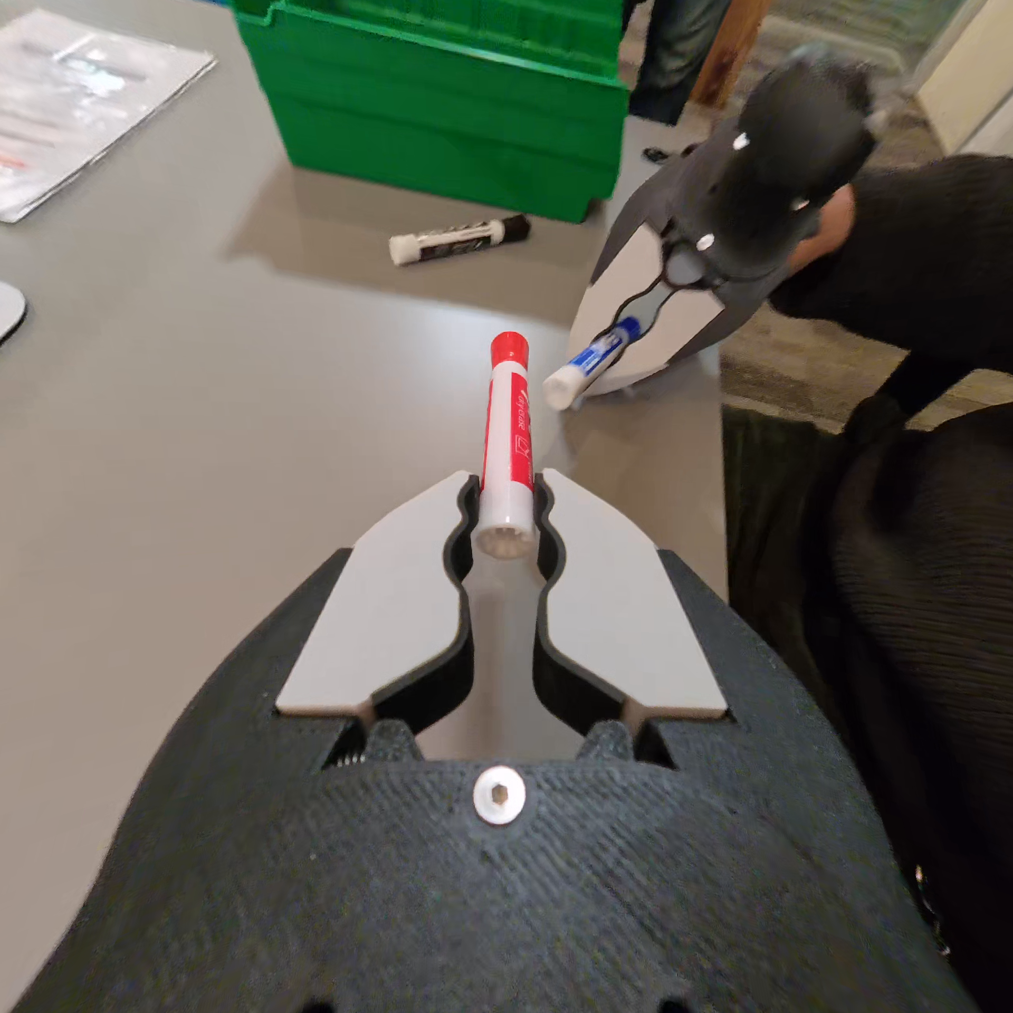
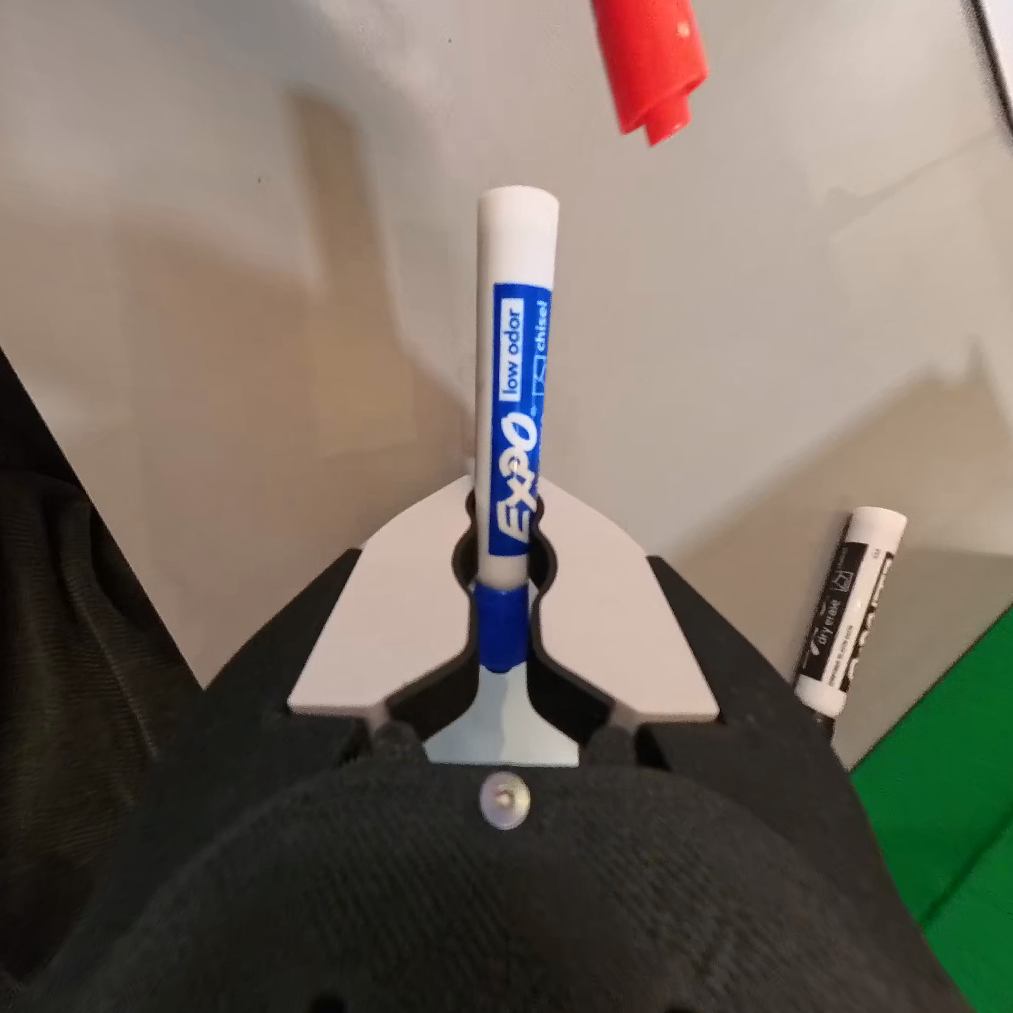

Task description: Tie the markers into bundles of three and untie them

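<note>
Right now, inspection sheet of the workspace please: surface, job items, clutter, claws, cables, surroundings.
Surface: grey table, matte, no spills seen.
Job's things: red marker in the left claw, cap pointing away; blue marker in the right claw, white end forward; black marker lying loose on the table beside the green bin. No tie or band seen.
Clutter: papers at the far left; a round grey object at the left edge, cut off.
Grippers: left claw shut on the red marker; right claw shut on the blue marker.
Cables: nothing seen.
Surroundings: black mesh chair at the table edge; carpet floor beyond.
</note>
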`<move>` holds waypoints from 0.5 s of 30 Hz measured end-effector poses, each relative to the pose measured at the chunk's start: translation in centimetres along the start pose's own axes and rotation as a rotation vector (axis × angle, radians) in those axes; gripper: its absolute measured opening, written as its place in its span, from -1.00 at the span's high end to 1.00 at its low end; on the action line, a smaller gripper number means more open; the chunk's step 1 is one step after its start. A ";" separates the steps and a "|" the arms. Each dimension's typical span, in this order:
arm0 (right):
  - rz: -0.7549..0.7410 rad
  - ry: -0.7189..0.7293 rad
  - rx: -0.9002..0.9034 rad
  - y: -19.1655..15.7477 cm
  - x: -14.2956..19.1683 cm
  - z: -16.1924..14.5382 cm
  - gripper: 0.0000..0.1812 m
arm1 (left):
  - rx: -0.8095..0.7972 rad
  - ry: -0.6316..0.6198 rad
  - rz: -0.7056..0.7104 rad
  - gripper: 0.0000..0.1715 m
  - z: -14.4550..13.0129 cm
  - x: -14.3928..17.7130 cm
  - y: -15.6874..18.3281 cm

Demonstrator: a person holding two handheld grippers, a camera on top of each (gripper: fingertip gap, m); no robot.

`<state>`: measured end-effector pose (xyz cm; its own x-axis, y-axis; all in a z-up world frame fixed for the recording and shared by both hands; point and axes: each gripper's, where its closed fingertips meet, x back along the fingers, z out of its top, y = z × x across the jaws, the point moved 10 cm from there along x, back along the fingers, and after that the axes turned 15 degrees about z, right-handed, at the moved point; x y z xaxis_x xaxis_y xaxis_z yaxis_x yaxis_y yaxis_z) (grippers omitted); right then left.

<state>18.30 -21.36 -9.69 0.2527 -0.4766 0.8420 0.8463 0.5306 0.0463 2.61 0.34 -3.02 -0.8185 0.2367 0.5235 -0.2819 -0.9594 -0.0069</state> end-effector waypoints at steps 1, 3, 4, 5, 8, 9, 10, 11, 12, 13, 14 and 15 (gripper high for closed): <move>0.007 -0.003 0.001 0.0 -0.1 0.0 0.84 | -0.012 0.010 -0.022 0.77 0.4 0.1 0.5; 0.024 -0.006 -0.001 -0.1 -0.3 0.1 0.84 | -0.053 0.015 -0.081 0.76 1.0 0.0 1.8; 0.032 -0.008 0.000 -0.2 -0.3 0.1 0.84 | -0.073 0.012 -0.109 0.76 1.3 -0.1 2.5; 0.039 -0.011 0.001 -0.3 -0.4 0.2 0.85 | -0.091 0.004 -0.127 0.76 1.5 -0.4 3.2; 0.054 -0.022 0.011 -0.7 -0.5 0.3 0.84 | -0.147 -0.050 -0.161 0.77 1.8 -1.3 4.8; 0.060 -0.024 0.015 -0.8 -0.5 0.4 0.84 | -0.161 -0.058 -0.164 0.77 1.8 -1.6 5.3; 0.065 -0.026 0.019 -0.9 -0.6 0.5 0.84 | -0.170 -0.065 -0.169 0.77 1.8 -1.9 5.6; 0.068 -0.030 0.024 -1.0 -0.6 0.6 0.85 | -0.175 -0.072 -0.170 0.77 1.8 -2.1 5.9; 0.069 -0.033 0.030 -1.1 -0.7 0.7 0.85 | -0.180 -0.076 -0.169 0.77 1.7 -2.4 6.1; 0.070 -0.037 0.035 -1.2 -0.7 0.7 0.85 | -0.182 -0.081 -0.169 0.77 1.7 -2.6 6.2; 0.071 -0.038 0.039 -1.3 -0.7 0.8 0.85 | -0.181 -0.088 -0.172 0.77 1.6 -2.7 6.3; 0.074 -0.038 0.042 -1.4 -0.8 0.8 0.85 | -0.178 -0.094 -0.178 0.77 1.5 -2.8 6.4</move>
<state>16.50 -21.17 -9.94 0.2947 -0.4083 0.8640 0.8055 0.5926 0.0054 3.88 -6.68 -3.28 -0.7002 0.3762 0.6068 -0.5077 -0.8599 -0.0528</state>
